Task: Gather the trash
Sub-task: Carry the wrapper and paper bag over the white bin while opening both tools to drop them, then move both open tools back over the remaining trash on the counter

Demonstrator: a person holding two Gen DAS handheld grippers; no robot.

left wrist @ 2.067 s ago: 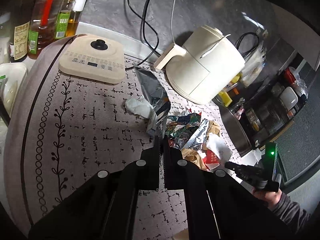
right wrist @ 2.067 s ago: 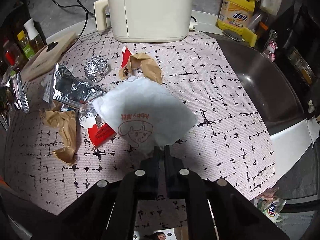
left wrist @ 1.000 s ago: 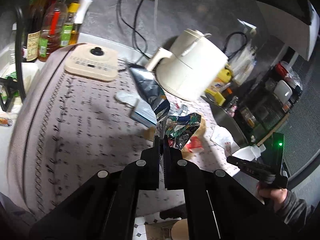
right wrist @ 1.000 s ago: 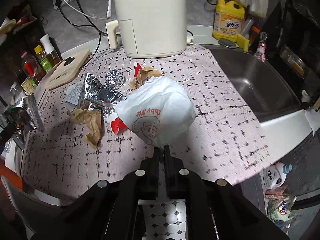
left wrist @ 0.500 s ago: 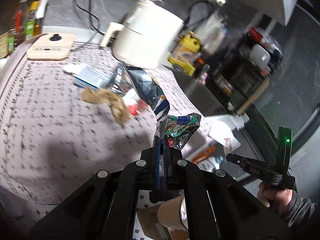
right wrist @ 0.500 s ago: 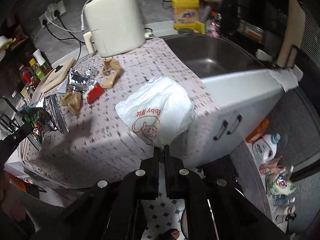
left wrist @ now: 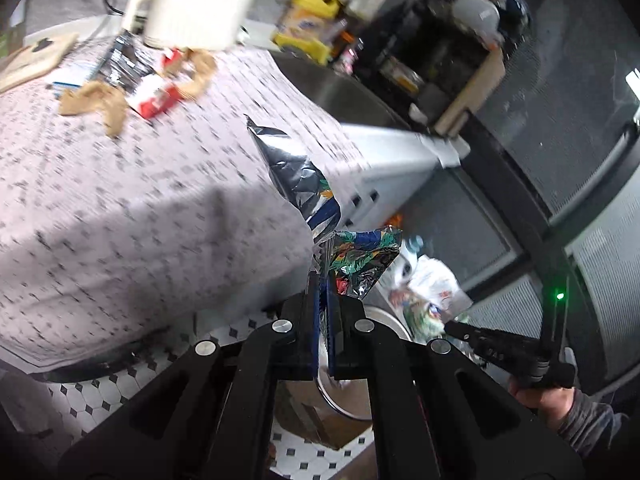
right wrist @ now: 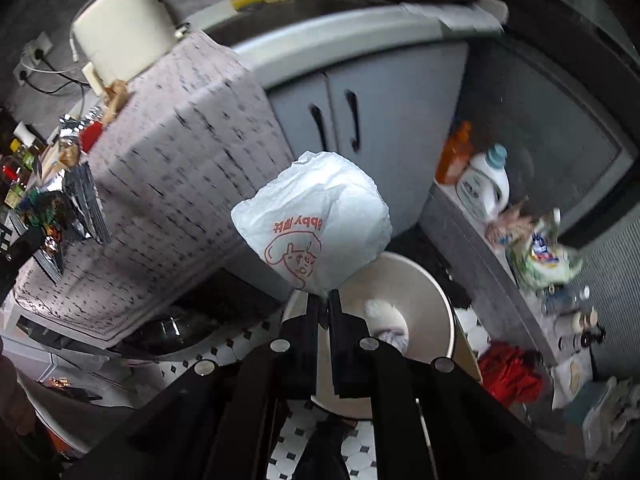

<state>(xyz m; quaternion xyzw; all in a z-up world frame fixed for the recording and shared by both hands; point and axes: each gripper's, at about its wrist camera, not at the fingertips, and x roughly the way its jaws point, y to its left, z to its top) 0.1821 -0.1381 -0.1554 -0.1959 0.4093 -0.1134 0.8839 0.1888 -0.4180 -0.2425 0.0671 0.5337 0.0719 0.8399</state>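
Observation:
My left gripper (left wrist: pixel 323 280) is shut on a silver foil snack bag (left wrist: pixel 294 176) and a colourful crumpled wrapper (left wrist: pixel 366 254), held out past the counter's edge. A white plastic bag (right wrist: pixel 316 224) with a red print hangs over the round bin (right wrist: pixel 434 300), and my right gripper (right wrist: pixel 324 300) is shut on it. White crumpled trash (right wrist: pixel 386 320) lies inside the bin. In the left wrist view the bin's rim (left wrist: pixel 384 318) shows just under the wrappers, with the right gripper (left wrist: pixel 450 325) to their right. Brown paper (left wrist: pixel 96 102) and a red pack (left wrist: pixel 156 98) lie on the cloth-covered counter (left wrist: pixel 120 208).
A cream air fryer (right wrist: pixel 120 28) stands at the back of the counter beside the steel sink (left wrist: pixel 340 96). Grey cabinet doors (right wrist: pixel 340 120) are behind the bin. Detergent bottles (right wrist: pixel 484 184), bags and a red cloth (right wrist: pixel 508 372) crowd the floor at the right. The floor is tiled (left wrist: pixel 92 396).
Both grippers have swung off the counter, rightward and down, to the bin on the floor. Each still holds its trash.

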